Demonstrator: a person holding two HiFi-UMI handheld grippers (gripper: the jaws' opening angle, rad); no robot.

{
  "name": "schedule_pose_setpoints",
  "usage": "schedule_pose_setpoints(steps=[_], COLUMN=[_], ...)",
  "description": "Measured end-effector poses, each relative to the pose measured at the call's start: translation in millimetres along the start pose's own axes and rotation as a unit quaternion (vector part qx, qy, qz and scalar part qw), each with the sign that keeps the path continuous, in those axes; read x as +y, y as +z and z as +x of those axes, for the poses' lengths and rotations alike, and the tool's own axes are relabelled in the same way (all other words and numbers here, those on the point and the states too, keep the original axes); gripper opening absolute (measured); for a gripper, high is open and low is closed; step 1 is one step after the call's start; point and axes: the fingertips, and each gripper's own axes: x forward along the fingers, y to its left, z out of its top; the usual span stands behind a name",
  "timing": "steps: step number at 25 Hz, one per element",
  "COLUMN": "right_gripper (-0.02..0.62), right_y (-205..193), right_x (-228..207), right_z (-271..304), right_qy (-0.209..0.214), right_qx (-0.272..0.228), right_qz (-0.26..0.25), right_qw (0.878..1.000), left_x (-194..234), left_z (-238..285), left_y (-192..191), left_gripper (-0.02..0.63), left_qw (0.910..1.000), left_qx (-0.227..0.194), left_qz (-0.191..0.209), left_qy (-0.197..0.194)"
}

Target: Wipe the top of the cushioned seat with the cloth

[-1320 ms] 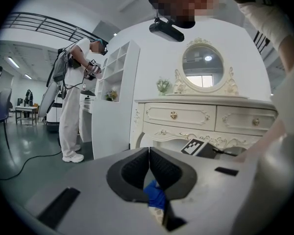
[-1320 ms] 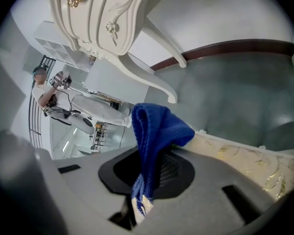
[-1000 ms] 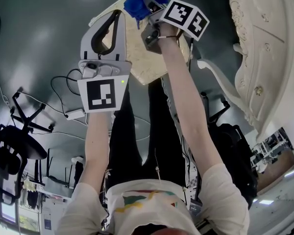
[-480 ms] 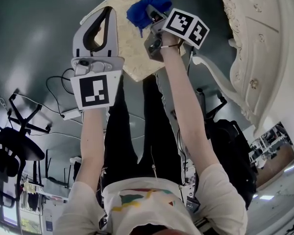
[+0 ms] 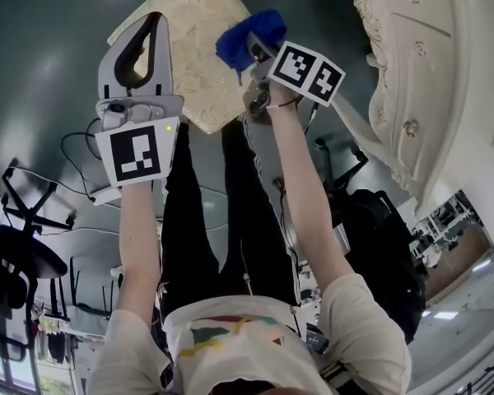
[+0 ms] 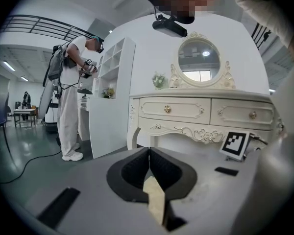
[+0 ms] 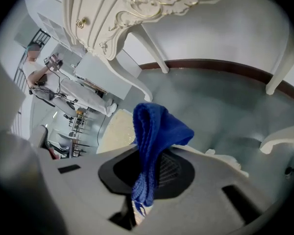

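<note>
Now, blue cloth [image 7: 154, 131] in right hand-held gripper [image 7: 146, 173], at cushioned seat [image 5: 189, 48] edge.

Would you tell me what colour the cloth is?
The cloth is blue, clearest in the right gripper view.

You will find no words, numbers or brand names to read here. The cubes on your left tool [image 5: 151, 19] and right tool [image 5: 249, 46] carry only black-and-white square markers [image 5: 136, 153], with no letters. The coloured print on your shirt [image 5: 222, 334] shows no legible text.
</note>
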Motion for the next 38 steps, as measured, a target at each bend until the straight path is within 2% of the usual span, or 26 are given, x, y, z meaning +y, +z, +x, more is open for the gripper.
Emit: schedule_pose_setpoints(steps=[10, 17, 22, 25, 30, 38], right_gripper=[0.035, 0.035, 0.035, 0.035, 0.035, 0.035], right_y=[-31, -53, -66, -71, -77, -78], right_x=[-52, -85, -109, -118, -123, -128], right_z=[-42, -66, -83, -87, -86, -86], right_qy=[-0.048, -0.059, -0.089, -0.102, -0.113, -0.122], right_qx=[0.01, 0.013, 0.019, 0.021, 0.028, 0.027], right_qz=[-0.01, 0.016, 0.019, 0.011, -0.003, -0.003], right_qw=[0.999, 0.998, 0.996, 0.995, 0.993, 0.992], left_x=[0, 4, -1, -2, 1, -2], left_z=[4, 7, 5, 7, 2, 2], left_y=[-1, 8, 4, 7, 7, 8], left_gripper=[0.006, 0.006, 0.006, 0.006, 0.006, 0.006], left_qw=[0.9999, 0.9997, 0.9999, 0.9997, 0.9992, 0.9988], left_qx=[-0.003, -0.013, -0.008, -0.015, -0.013, -0.02], left_qz=[0.009, -0.007, 0.006, -0.006, 0.004, -0.002], left_qy=[0.003, 0.02, 0.009, 0.018, 0.037, 0.044])
